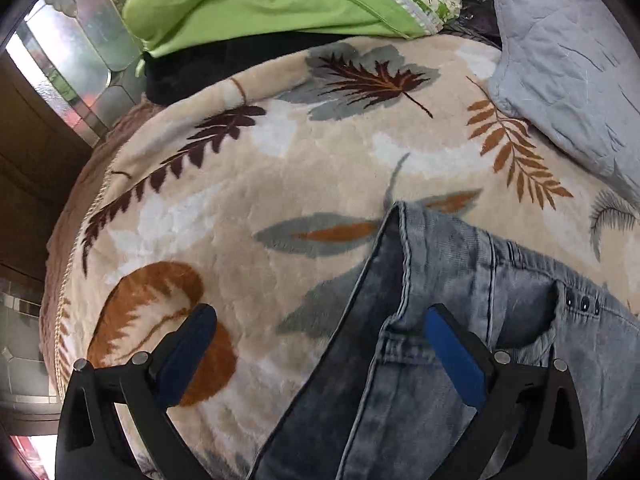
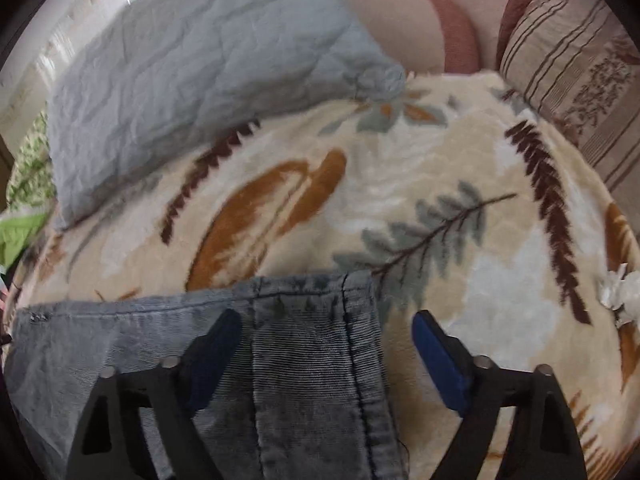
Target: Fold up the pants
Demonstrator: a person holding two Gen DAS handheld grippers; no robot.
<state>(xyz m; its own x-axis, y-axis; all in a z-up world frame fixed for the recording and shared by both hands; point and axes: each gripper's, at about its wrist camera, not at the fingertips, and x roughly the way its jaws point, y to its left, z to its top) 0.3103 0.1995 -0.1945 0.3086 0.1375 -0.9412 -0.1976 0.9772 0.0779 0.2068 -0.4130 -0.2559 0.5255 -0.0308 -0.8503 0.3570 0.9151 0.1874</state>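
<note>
Leaf-print blanket underlies jeans, long axis running away from both cameras. Left gripper and right gripper released, straddling denim. Striped pillow (right view only).

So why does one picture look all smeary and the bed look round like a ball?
Right wrist view: motion blur smears the pale blue quilted pillow and the leaf-patterned cream blanket. Left wrist view: sharper, the faded grey denim jeans show crisp seams. In both, the fisheye lens bends the bed round, with dark corners.
</note>
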